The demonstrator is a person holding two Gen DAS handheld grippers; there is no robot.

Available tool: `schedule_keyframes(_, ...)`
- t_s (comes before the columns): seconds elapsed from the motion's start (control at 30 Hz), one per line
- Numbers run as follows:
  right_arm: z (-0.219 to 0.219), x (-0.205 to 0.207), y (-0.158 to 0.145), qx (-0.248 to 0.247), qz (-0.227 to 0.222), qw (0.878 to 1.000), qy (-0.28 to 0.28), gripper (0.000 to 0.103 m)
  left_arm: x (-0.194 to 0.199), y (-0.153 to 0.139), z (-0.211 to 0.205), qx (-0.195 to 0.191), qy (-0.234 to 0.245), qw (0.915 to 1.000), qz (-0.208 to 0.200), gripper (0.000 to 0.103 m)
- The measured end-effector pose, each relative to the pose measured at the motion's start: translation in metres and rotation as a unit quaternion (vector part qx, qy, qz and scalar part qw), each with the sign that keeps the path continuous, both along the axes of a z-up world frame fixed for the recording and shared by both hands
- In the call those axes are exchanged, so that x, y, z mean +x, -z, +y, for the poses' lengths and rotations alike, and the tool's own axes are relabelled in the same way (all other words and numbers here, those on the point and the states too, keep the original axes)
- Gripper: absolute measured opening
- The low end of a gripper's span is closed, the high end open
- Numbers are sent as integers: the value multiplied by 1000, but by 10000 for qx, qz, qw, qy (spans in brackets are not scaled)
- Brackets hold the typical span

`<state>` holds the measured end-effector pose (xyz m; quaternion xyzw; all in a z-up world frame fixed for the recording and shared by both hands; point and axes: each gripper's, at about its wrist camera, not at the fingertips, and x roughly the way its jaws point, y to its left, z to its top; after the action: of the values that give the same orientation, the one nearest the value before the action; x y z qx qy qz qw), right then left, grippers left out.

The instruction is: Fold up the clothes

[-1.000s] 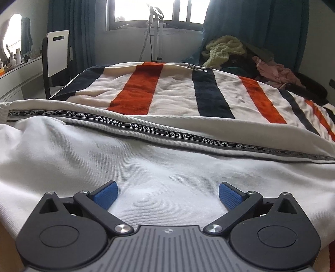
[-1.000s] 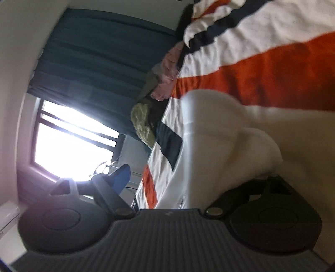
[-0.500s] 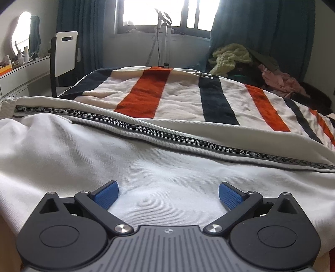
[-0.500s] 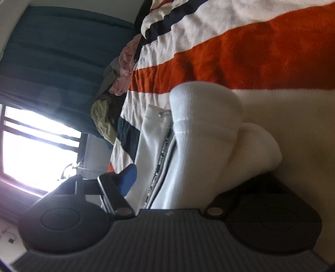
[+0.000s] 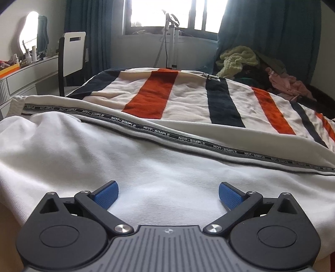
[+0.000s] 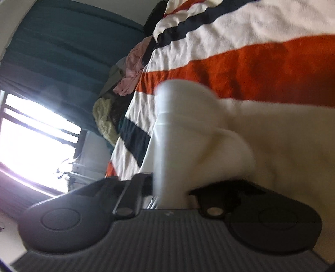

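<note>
The white garment point(image 5: 146, 167) lies across the striped bed point(image 5: 188, 98). The left claw point(image 5: 167, 194), low in its frame, is spread wide above it. The right claw point(image 6: 169, 188) has just pinched a bunched white fold, ready to fold.

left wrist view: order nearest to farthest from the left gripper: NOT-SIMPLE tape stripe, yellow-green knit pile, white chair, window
From the left gripper, open over the white garment:
1. NOT-SIMPLE tape stripe, just ahead, running across the garment.
2. White chair, far left, beside the bed.
3. Yellow-green knit pile, far right; too close to call against the chair.
4. Window, back wall.
</note>
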<state>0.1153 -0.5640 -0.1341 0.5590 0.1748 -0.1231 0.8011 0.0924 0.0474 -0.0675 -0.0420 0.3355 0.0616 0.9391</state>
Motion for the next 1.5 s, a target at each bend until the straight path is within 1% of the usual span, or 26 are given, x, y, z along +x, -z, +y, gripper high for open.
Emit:
schedule_keyframes(0.07,4,0,-10,-189,144,9997,100,14,-1,0,-1,3,17,10000,11,103)
schedule_keyframes(0.13,13,0,-25,-555,199,9982,136,13,-2,0,-2,38,52,10000,19,103)
schedule_keyframes(0.23,35,-2,-55,-1324,35,9911,147,13,-3,-1,-3,9,87,10000,24,103)
schedule_keyframes(0.3,55,-1,-77,-1949,-96,9807,85,13,-4,-3,-1,-47,89,9999,19,103)
schedule_keyframes(0.4,90,0,-109,-2849,-251,9582,-22,13,-4,-5,1,-55,56,10000,38,103)
schedule_keyframes(0.47,116,-4,-128,-3396,-424,9395,-125,13,-4,-8,4,-83,5,10000,9,103)
schedule_keyframes(0.57,162,-12,-150,-4154,-752,9058,-365,13,-6,-13,10,-164,-92,9998,-71,103)
schedule_keyframes(0.7,225,-18,-162,-4860,-1161,8635,-682,13,-9,-21,27,-542,-359,9977,-173,103)
schedule_keyframes(0.83,293,-28,-158,-5497,-1440,8169,-991,12,-13,-25,47,-1104,-682,9913,-217,103)
schedule_keyframes(0.97,352,-38,-145,-5847,-1650,7806,-1470,12,-17,-30,70,-1571,-1069,9811,-369,103)
schedule_keyframes(1.03,377,-40,-133,-5990,-1702,7603,-1849,12,-18,-33,82,-1767,-1270,9750,-438,103)
schedule_keyframes(1.07,387,-38,-126,-6024,-1708,7521,-2055,12,-19,-33,88,-1864,-1358,9719,-469,103)
schedule_keyframes(1.13,404,-36,-106,-6019,-1630,7406,-2504,12,-18,-32,95,-2036,-1427,9677,-410,103)
schedule_keyframes(1.2,421,-33,-83,-6094,-1432,7204,-2985,12,-16,-30,100,-2181,-1446,9646,-317,103)
schedule_keyframes(1.3,440,-28,-51,-6129,-1004,6948,-3627,12,-14,-28,100,-2226,-1366,9650,-256,103)
schedule_keyframes(1.4,454,-32,-32,-6315,-916,6696,-3801,12,-13,-28,97,-2244,-1253,9660,-267,103)
schedule_keyframes(1.43,458,-33,-31,-6353,-936,6657,-3801,12,-12,-28,95,-2266,-1211,9661,-272,103)
schedule_keyframes(1.5,463,-36,-37,-6372,-1055,6667,-3720,12,-11,-27,93,-2308,-1127,9661,-281,103)
